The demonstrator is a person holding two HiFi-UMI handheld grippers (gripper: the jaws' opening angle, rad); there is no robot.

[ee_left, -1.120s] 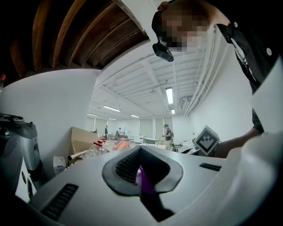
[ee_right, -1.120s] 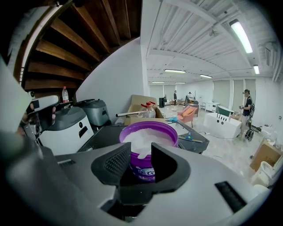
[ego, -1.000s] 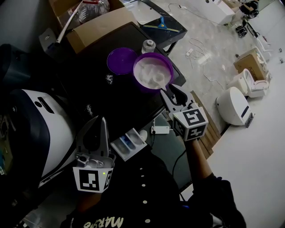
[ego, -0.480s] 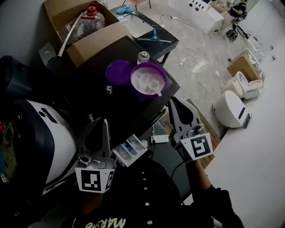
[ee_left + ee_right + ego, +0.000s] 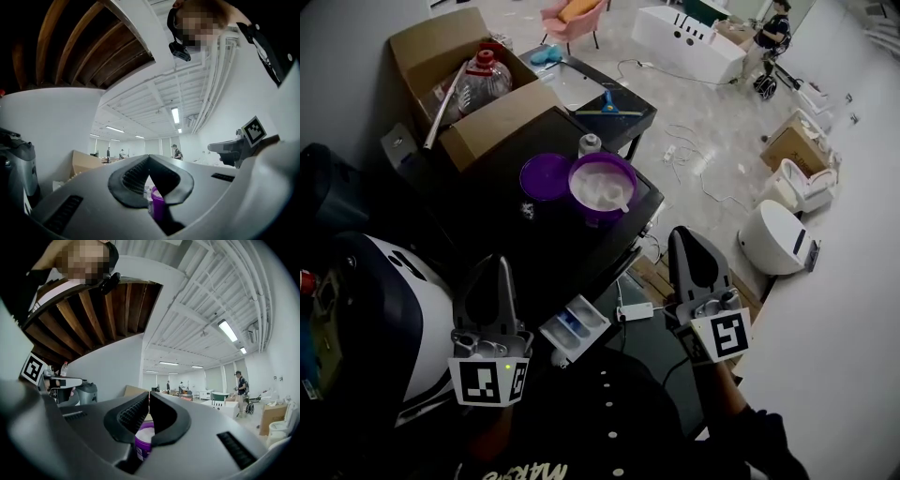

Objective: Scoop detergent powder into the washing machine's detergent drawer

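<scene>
Your left gripper (image 5: 149, 158) has its jaws together and hides all but a sliver of the purple tub (image 5: 158, 207); your right gripper (image 5: 149, 394) covers most of it too. The washing machine (image 5: 389, 309) runs off the head view's left edge. The detergent drawer (image 5: 578, 328) is too small to tell what its compartments hold.

The tub (image 5: 598, 219) is purple, its powder (image 5: 595, 187) white, the lid (image 5: 544, 175) purple, the tabletop (image 5: 487, 206) black. The left gripper (image 5: 498, 262) and right gripper (image 5: 683, 233) are grey, their cubes patterned black-and-white.
</scene>
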